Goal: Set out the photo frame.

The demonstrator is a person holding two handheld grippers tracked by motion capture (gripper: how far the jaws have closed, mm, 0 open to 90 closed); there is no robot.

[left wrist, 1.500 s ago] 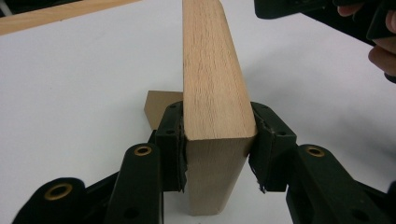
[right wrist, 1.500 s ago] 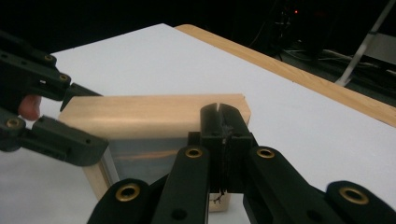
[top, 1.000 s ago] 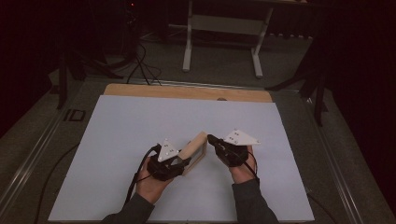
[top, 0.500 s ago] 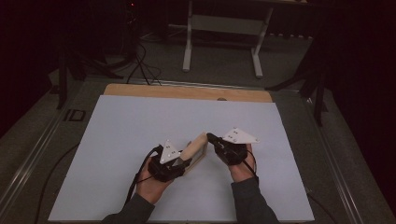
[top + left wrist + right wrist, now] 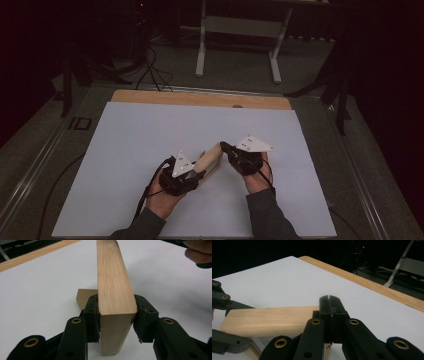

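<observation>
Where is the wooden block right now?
In the high view the wooden block sits near the front middle of the white table, clamped in the left gripper, with the right gripper at its far end.

I see a pale, fine-grained wooden block (image 5: 113, 290), black jaws with brass rivets, and a white tabletop (image 5: 150, 135).

Looks like a lab or recording studio setup, not anyone's home. The surface (image 5: 150, 130) is a plain white sheet over a wooden board whose far edge (image 5: 200, 98) shows. Everything around is dark, with grey carpet floor (image 5: 240, 70), loose cables (image 5: 150, 65) on the far left and a white metal stand frame (image 5: 240, 30) beyond.
</observation>
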